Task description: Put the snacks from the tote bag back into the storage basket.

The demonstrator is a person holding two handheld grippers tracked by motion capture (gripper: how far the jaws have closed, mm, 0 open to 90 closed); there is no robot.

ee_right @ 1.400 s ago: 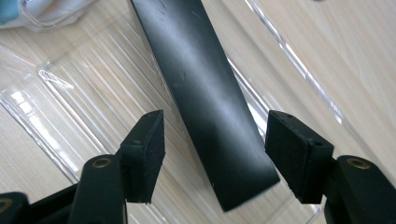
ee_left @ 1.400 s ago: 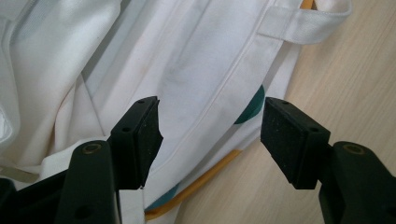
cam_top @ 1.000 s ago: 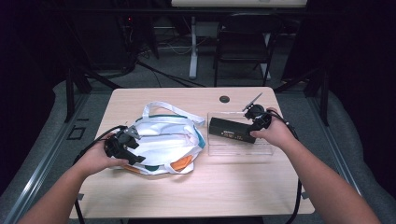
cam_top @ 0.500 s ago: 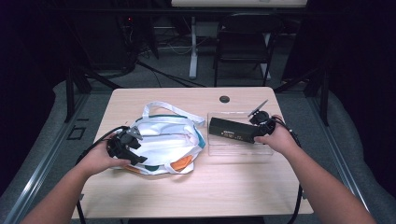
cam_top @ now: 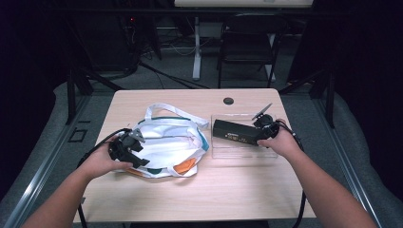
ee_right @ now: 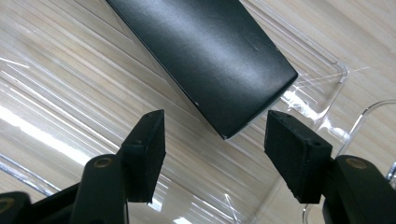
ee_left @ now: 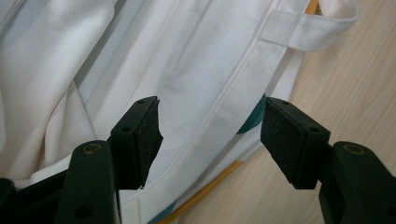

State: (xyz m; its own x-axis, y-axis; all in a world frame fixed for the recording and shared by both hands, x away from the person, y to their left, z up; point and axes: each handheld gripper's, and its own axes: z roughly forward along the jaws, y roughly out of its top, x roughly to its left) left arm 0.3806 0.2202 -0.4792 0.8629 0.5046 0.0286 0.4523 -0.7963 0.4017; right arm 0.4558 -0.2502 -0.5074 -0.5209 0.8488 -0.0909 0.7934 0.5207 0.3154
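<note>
A white tote bag (cam_top: 171, 142) with teal and orange patches lies flat on the left half of the wooden table (cam_top: 237, 190). My left gripper (cam_top: 135, 147) sits at the bag's left edge. Its jaws are open over the white cloth (ee_left: 187, 70) and a stitched hem, without pinching it (ee_left: 210, 135). On the right, a long black box (cam_top: 235, 133) lies in a clear plastic tray (cam_top: 242, 151). My right gripper (cam_top: 260, 133) is low at the box's right end. Its jaws are open and straddle the corner of the black box (ee_right: 205, 60) without touching it (ee_right: 215, 154).
A black round grommet (cam_top: 228, 100) is set in the table near its far edge. The bag's strap (cam_top: 166, 111) loops toward the back. The ribbed clear tray floor (ee_right: 70, 93) has a raised rim. A chair (cam_top: 247, 47) stands on the floor beyond the table.
My right gripper has sunk a little toward the tray and the end of the black box. The left gripper and the bag have stayed put.
</note>
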